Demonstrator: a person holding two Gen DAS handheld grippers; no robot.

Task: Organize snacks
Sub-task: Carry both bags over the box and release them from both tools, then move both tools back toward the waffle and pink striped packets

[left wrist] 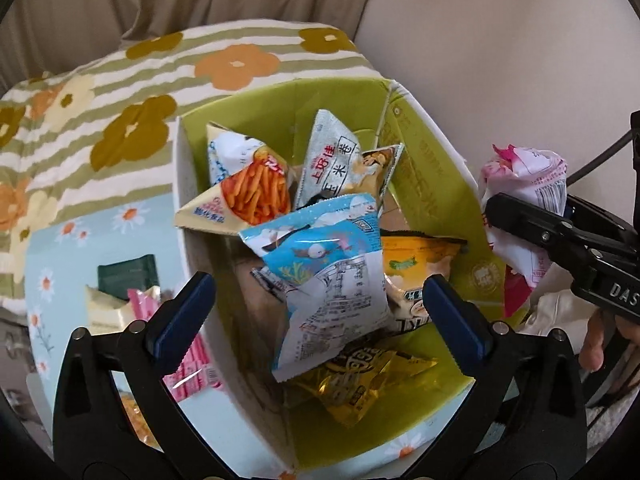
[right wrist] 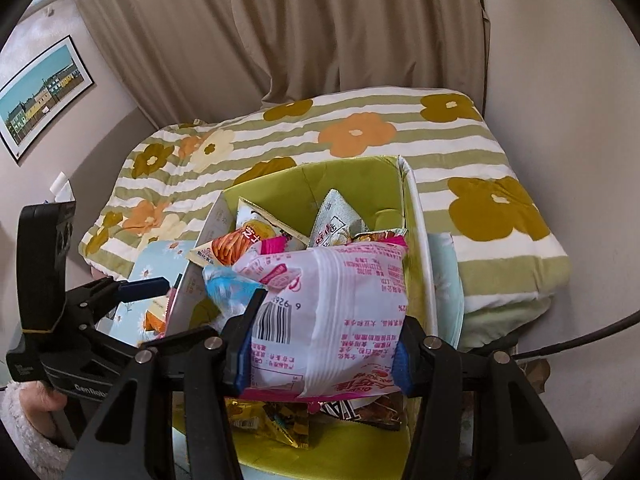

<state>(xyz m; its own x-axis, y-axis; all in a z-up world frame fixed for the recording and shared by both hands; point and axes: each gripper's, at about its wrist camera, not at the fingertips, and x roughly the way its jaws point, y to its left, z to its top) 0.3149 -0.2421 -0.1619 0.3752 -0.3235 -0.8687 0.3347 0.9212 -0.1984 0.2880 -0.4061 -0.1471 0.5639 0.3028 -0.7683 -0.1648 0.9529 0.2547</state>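
A green-lined cardboard box (left wrist: 420,168) holds several snack packets. My left gripper (left wrist: 316,312) is open above the box, with a blue and white packet (left wrist: 324,256) lying loose between its fingers on top of the pile. An orange-stick snack bag (left wrist: 248,196) and a grey packet (left wrist: 332,160) lie further back. My right gripper (right wrist: 320,340) is shut on a pink and white snack packet (right wrist: 332,300) and holds it over the box (right wrist: 352,176). That packet also shows at the right edge of the left wrist view (left wrist: 528,200).
The box stands on a light blue daisy-print surface (left wrist: 80,248) next to a green-striped floral quilt (right wrist: 480,160). More packets, pink (left wrist: 192,364), cream and dark green (left wrist: 124,280), lie left of the box. Beige curtains (right wrist: 320,20) hang behind.
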